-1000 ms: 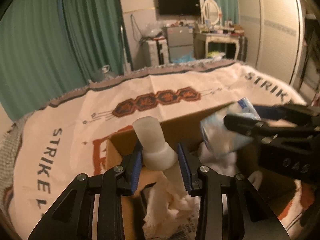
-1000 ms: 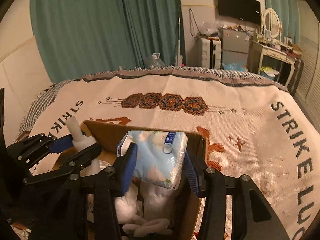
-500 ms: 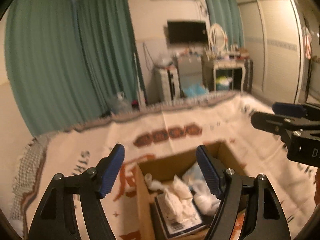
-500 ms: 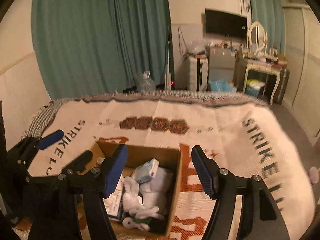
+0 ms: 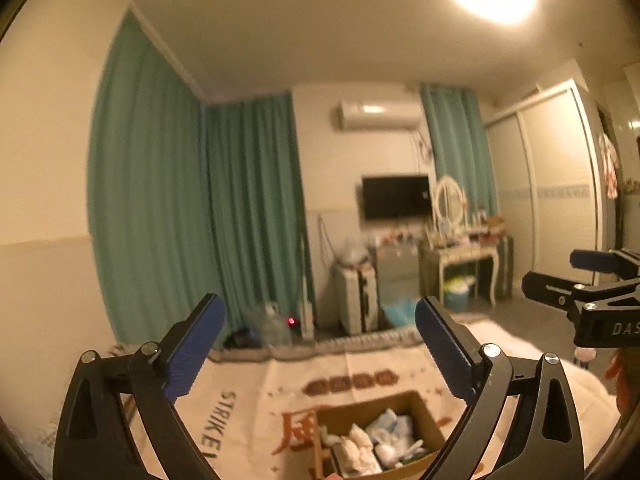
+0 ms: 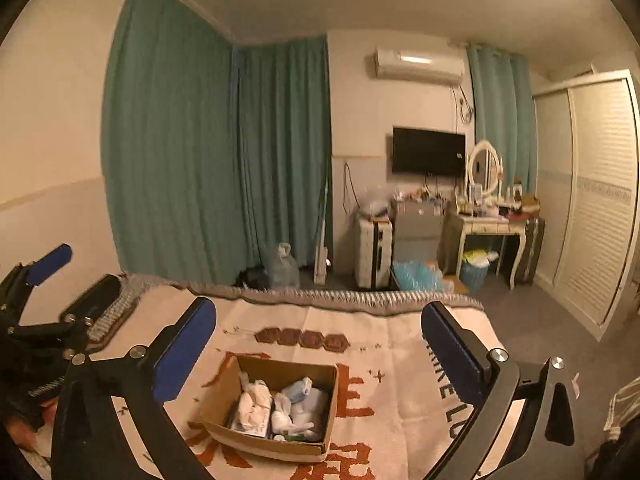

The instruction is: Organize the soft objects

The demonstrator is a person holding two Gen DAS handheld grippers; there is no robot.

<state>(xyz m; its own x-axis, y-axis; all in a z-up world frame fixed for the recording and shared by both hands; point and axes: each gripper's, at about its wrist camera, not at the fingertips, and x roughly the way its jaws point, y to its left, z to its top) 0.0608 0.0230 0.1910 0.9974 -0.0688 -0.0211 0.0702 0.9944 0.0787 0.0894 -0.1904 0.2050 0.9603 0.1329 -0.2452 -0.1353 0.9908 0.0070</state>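
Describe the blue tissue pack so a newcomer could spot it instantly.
Start at the patterned blanket on the bed, then the open cardboard box on it. The tissue pack lies near the box's far wall: the only pale blue item among white cloths.

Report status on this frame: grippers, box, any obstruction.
Left gripper open, empty. Right gripper open, empty. Box on blanket, soft items inside. Nothing blocking box.

Both my wrist cameras look from high above the blanket (image 6: 400,344) toward the curtained far wall, sharing the cardboard box (image 5: 416,408) (image 6: 276,444) below.
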